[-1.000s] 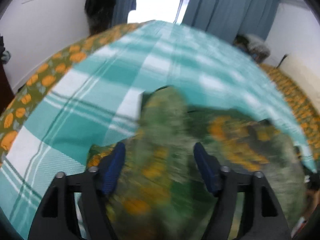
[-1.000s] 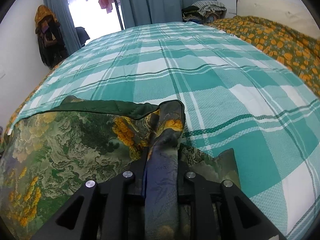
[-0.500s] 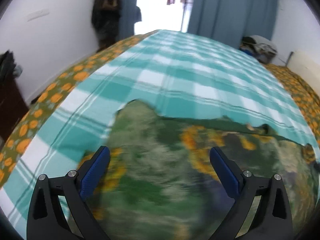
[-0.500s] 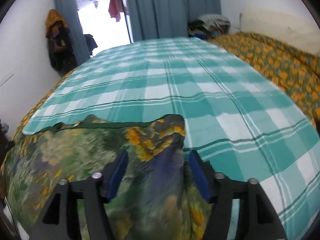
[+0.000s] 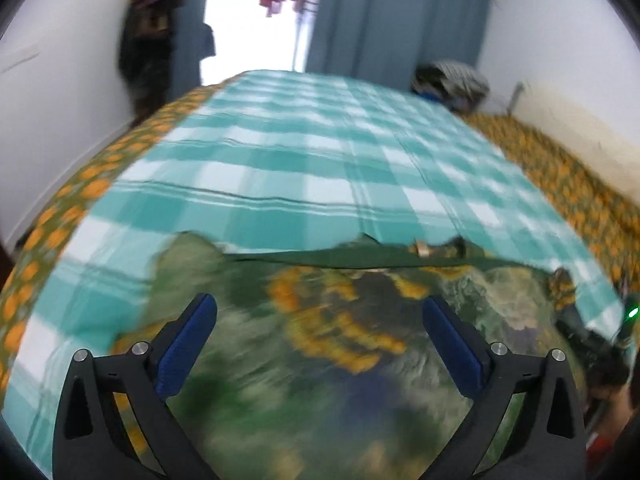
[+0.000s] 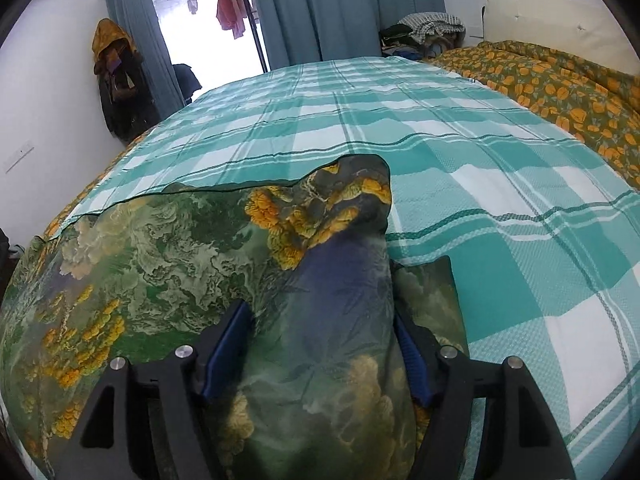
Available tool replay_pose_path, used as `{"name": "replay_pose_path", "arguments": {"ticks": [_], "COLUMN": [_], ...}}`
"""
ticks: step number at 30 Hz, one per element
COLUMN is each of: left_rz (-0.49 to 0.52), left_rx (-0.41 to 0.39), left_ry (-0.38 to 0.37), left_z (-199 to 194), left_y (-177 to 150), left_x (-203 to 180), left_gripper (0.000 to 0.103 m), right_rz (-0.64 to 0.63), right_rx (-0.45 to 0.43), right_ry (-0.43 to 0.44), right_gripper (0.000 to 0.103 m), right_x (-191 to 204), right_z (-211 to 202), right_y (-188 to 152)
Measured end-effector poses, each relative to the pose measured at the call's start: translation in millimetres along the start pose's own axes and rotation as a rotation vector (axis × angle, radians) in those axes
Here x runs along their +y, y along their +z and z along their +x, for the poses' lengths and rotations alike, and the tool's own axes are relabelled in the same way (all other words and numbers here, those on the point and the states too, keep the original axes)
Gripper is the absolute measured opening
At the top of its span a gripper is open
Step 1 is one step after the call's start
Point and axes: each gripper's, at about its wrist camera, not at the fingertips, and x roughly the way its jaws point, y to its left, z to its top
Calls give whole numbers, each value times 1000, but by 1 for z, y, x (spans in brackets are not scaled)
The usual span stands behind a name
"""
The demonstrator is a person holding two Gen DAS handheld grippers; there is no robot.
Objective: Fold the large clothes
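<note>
between the parted right gripper (image 6: 326,344) lies the garment (image 6: 168,248); left gripper (image 5: 320,344) wide.

A teal and white checked sheet (image 6: 460,168) covers the bed and runs up toward blue-grey curtains (image 6: 340,8). Beside them, a bright doorway (image 6: 216,28) shows red clothes hanging on a line outside (image 6: 230,12). An orange-flowered green cover (image 6: 560,80) lies along the sheet's right side, below a cream headboard (image 6: 560,20). A heap of folded laundry (image 6: 428,30) sits at the far corner. Dark garments topped by a yellow one (image 6: 116,76) hang on the left white wall (image 6: 48,80).
</note>
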Motion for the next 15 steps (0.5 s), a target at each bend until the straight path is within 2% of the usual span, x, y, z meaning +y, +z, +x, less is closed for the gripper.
{"name": "replay_pose_path", "arguments": {"ticks": [1, 3, 4, 8, 15], "left_rz": [14, 53, 60, 79, 66], "left_rx": [37, 207, 240, 142, 154], "left_ry": [2, 20, 30, 64, 47], "left_z": [16, 69, 81, 74, 75], "left_y": [1, -9, -15, -25, -21], "left_x": [-4, -11, -12, -16, -9], "left_gripper": [102, 103, 103, 103, 103], "right_rz": [3, 15, 20, 39, 50], "right_rx": [3, 12, 15, 34, 42], "right_ry": [3, 15, 20, 35, 48], "right_gripper": [71, 71, 71, 71, 71], "right_x": [-1, -4, -5, -9, -11], "right_z": [0, 0, 1, 5, 8], "right_y": [0, -1, 0, 1, 1]}}
